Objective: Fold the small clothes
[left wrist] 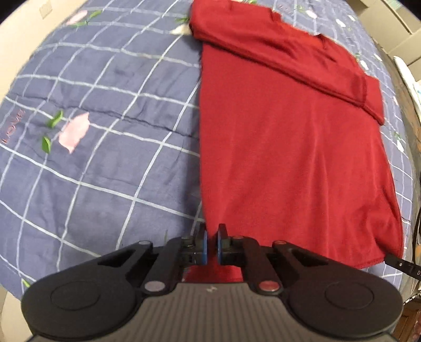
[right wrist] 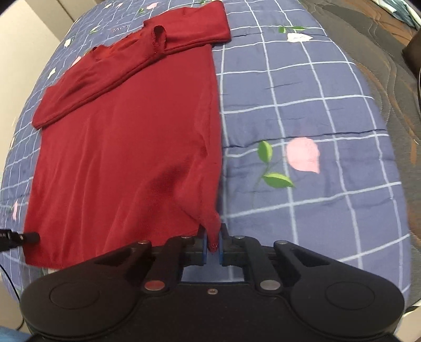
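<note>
A dark red long-sleeved top (left wrist: 289, 147) lies flat on a blue checked quilt (left wrist: 105, 131), its sleeves folded across the upper body. My left gripper (left wrist: 211, 244) is shut on the near left hem corner of the top. In the right wrist view the same top (right wrist: 126, 147) fills the left half. My right gripper (right wrist: 212, 243) is shut on the near right hem corner, which is bunched and lifted slightly between the blue pads (right wrist: 204, 247). The left gripper's tip (right wrist: 29, 236) shows at the far left of that view.
The quilt (right wrist: 315, 118) has white grid lines and pink flower prints. A dark brown patterned cover (right wrist: 389, 65) lies beyond it on the right. Cardboard boxes (left wrist: 389, 23) stand past the bed's far edge. The right gripper's tip (left wrist: 400, 265) shows at the hem.
</note>
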The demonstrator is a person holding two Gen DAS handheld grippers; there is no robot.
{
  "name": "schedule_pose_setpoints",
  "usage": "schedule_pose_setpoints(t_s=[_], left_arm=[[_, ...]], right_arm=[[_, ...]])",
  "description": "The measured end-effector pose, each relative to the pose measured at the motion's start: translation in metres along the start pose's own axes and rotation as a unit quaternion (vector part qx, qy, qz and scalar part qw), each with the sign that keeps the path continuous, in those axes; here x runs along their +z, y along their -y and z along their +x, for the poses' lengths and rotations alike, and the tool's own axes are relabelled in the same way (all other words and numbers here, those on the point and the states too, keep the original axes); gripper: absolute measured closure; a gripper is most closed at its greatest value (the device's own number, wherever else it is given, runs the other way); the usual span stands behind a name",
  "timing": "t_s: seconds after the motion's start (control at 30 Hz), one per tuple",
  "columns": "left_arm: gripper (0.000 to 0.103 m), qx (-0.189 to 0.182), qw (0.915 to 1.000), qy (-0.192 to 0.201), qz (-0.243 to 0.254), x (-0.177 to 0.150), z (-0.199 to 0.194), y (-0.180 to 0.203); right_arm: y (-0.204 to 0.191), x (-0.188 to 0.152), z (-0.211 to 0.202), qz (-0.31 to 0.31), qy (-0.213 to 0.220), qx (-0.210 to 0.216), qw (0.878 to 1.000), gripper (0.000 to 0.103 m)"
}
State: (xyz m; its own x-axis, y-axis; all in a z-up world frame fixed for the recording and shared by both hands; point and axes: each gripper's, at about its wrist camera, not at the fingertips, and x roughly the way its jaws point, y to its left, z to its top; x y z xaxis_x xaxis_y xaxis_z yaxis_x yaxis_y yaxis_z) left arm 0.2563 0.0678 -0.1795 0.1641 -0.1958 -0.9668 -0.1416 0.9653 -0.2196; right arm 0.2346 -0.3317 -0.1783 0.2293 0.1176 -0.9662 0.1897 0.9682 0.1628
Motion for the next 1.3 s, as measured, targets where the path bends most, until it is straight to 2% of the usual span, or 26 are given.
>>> schedule_pose_setpoints(t_s=[0.13, 0.33, 0.43, 0.47, 0.5, 0.57, 0.67, 0.7, 0.73, 0.8, 0.9, 1.07, 1.3], left_arm=[[0.097, 0.014, 0.9996, 0.022, 0.007, -0.005, -0.015, 0.011], [0.093, 0.044, 0.9977, 0.048, 0.018, -0.009, -0.01, 0.03], [0.076, 0.063, 0.9958, 0.063, 0.017, -0.015, -0.013, 0.036], [0.065, 0.067, 0.9953, 0.068, 0.017, -0.017, -0.015, 0.037], [0.054, 0.071, 0.9946, 0.075, 0.014, -0.021, -0.018, 0.038], [0.04, 0.077, 0.993, 0.088, 0.011, -0.027, -0.022, 0.04], [0.023, 0.095, 0.9901, 0.102, 0.019, -0.039, -0.026, 0.043], [0.017, 0.101, 0.989, 0.105, 0.023, -0.044, -0.027, 0.044], [0.015, 0.107, 0.9876, 0.111, 0.029, -0.049, -0.027, 0.045], [0.005, 0.121, 0.9843, 0.119, 0.048, -0.06, -0.027, 0.049], [0.001, 0.142, 0.975, 0.133, 0.107, -0.078, -0.022, 0.058], [0.0, 0.186, 0.9527, 0.128, 0.203, -0.096, -0.004, 0.076], [0.0, 0.196, 0.9165, 0.147, 0.316, -0.115, 0.022, 0.098]], right_arm=[[0.018, -0.008, -0.01, -0.007, -0.012, 0.018, 1.0, 0.097], [0.032, -0.012, -0.006, -0.007, -0.013, 0.027, 1.0, 0.103], [0.038, -0.013, -0.006, -0.003, -0.007, 0.043, 0.999, 0.103], [0.04, -0.013, -0.008, -0.006, -0.004, 0.044, 0.999, 0.102], [0.041, -0.014, -0.009, -0.01, -0.001, 0.044, 0.999, 0.096], [0.042, -0.014, -0.013, -0.021, 0.007, 0.042, 0.999, 0.087], [0.041, -0.016, -0.02, -0.046, 0.018, 0.033, 0.998, 0.081], [0.039, -0.018, -0.022, -0.06, 0.022, 0.03, 0.998, 0.074], [0.036, -0.02, -0.025, -0.075, 0.026, 0.025, 0.997, 0.068], [0.029, -0.025, -0.028, -0.104, 0.036, 0.017, 0.994, 0.042], [0.015, -0.035, -0.028, -0.155, 0.04, 0.014, 0.987, 0.017], [-0.015, -0.053, -0.02, -0.244, 0.051, -0.015, 0.968, 0.01], [-0.051, -0.069, 0.009, -0.347, 0.065, -0.052, 0.934, 0.01]])
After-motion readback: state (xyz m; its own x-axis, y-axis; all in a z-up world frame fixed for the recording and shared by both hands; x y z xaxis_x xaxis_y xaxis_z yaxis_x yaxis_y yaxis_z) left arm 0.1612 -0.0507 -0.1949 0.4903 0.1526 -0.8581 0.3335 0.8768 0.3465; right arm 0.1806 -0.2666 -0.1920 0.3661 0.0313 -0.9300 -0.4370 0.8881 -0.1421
